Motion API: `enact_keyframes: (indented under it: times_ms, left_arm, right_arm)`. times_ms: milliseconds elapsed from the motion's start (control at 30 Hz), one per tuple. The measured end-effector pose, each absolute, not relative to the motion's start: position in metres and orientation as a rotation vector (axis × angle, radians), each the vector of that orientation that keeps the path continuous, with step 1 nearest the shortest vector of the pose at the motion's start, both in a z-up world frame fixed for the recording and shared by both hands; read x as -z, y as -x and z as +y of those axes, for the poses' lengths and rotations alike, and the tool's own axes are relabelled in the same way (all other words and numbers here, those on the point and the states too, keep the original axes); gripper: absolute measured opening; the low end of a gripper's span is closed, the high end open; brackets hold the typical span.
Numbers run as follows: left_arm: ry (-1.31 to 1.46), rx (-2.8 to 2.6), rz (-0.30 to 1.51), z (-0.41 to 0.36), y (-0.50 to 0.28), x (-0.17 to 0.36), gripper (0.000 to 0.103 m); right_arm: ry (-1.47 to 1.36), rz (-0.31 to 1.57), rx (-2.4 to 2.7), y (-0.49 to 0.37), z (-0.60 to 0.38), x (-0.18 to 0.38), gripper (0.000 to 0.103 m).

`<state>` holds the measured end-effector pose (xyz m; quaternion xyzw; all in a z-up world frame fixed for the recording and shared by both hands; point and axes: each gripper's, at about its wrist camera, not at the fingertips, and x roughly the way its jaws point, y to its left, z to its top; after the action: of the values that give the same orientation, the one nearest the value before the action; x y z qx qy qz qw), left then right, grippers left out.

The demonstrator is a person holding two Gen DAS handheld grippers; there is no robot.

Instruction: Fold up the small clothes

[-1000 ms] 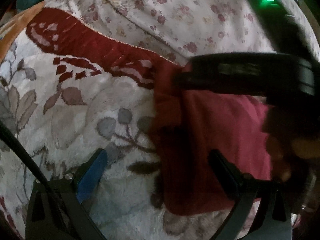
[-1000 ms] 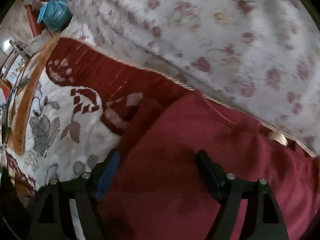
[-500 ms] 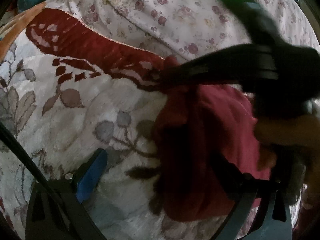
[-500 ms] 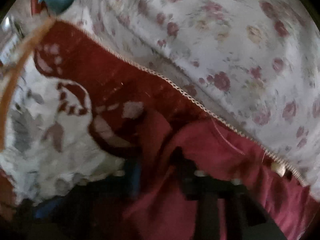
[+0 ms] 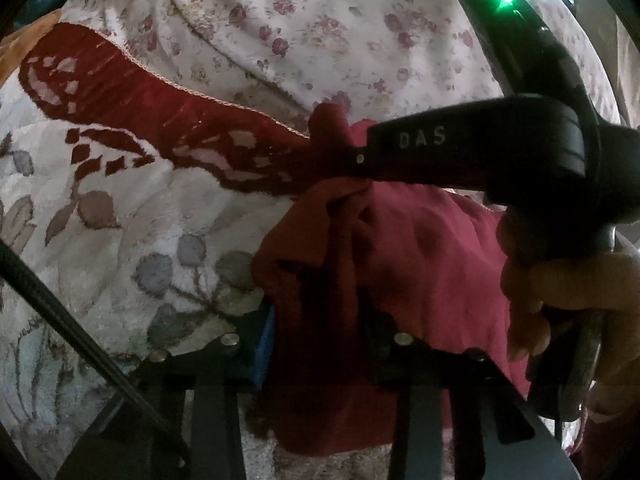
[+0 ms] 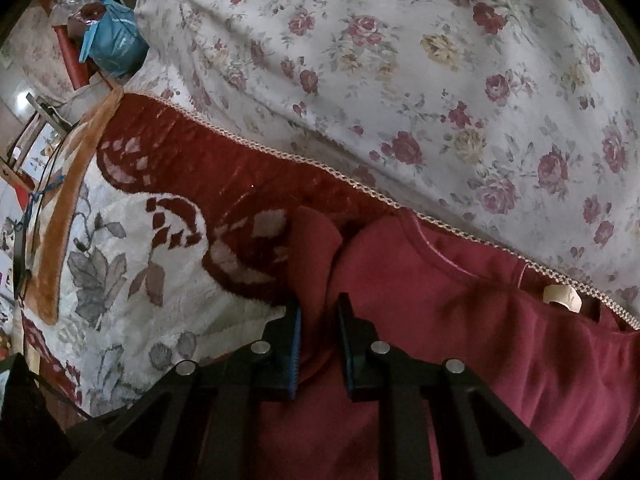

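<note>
Both tongs now pinch the dark red cotton garment (image 6: 460, 320), which lies at lower right on the flowered plush blanket (image 5: 120, 220). Right tongs (image 6: 318, 320) and left tongs (image 5: 316, 320), wide open before, have closed on its left edge; I think the fold can begin.

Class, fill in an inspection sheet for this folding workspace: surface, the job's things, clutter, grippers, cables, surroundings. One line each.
Surface: plush floral blanket with a dark red border, beside a rose-print sheet.
Job's things: one maroon garment, rumpled on the blanket, its left edge bunched upward.
Clutter: small pale object at the garment's far edge; cannot tell what it is.
Grippers: left hand-held gripper shut on the garment's bunched edge; right hand-held gripper shut on a raised fold of the same edge.
Cables: black cable crossing the left wrist view.
Surroundings: blue bag and wooden furniture beyond the bed.
</note>
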<state>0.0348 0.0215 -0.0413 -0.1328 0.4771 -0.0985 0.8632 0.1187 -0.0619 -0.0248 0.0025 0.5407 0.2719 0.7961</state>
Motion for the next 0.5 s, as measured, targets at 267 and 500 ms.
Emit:
enact_keyframes:
  times_ms: [267,500]
  left_arm:
    - [0.288,0.186,0.998,0.024,-0.034,0.044,0.05]
    - [0.272,0.19,0.995,0.023,-0.034,0.045,0.05]
  right_arm:
    - [-0.02,1.154,-0.596,-0.118,-0.069,0.014,0.017]
    - [-0.025,1.148,-0.602,-0.117,-0.075,0.009,0.017]
